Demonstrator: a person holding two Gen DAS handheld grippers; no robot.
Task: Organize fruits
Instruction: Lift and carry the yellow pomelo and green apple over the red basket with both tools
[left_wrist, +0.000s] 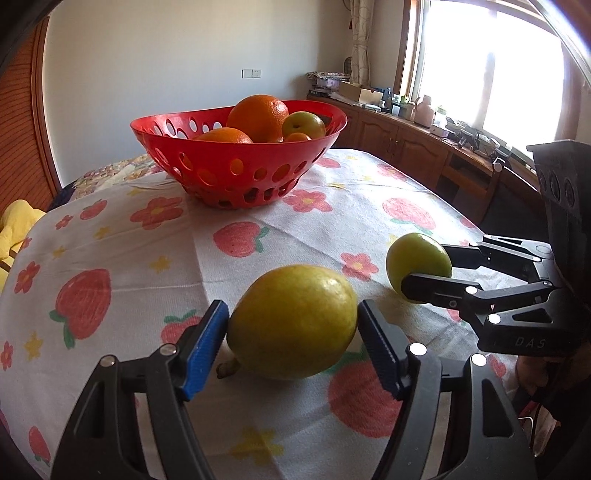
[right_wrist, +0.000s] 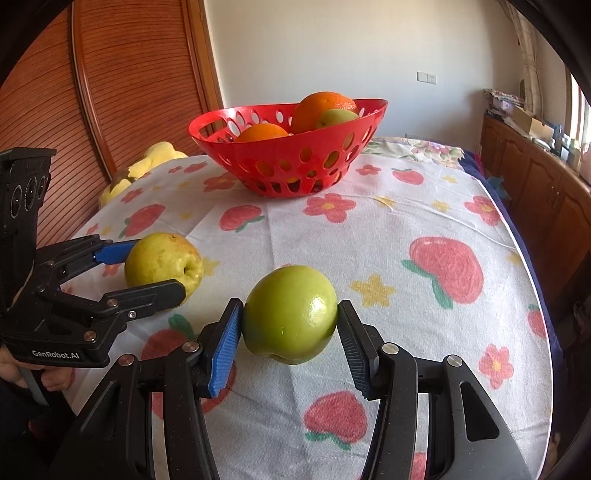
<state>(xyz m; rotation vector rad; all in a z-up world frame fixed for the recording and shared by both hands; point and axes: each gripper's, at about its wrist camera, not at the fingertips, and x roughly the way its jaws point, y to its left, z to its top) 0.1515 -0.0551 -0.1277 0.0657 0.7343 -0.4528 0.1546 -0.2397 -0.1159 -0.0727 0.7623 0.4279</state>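
Note:
My left gripper (left_wrist: 292, 325) is shut on a yellow pear (left_wrist: 291, 321) that rests on the tablecloth; it also shows in the right wrist view (right_wrist: 162, 264). My right gripper (right_wrist: 290, 326) is shut on a green apple (right_wrist: 290, 314), also low on the cloth, and the apple shows in the left wrist view (left_wrist: 417, 264) to the right of the pear. A red perforated basket (left_wrist: 236, 173) stands at the far side of the table, holding oranges (left_wrist: 258, 116) and a small green fruit (left_wrist: 303, 125). It also shows in the right wrist view (right_wrist: 288, 158).
The round table carries a white cloth with strawberries and flowers (right_wrist: 406, 240). A yellow soft toy (right_wrist: 147, 166) lies past the left edge. A wooden cabinet with clutter (left_wrist: 424, 140) runs under the window at the right.

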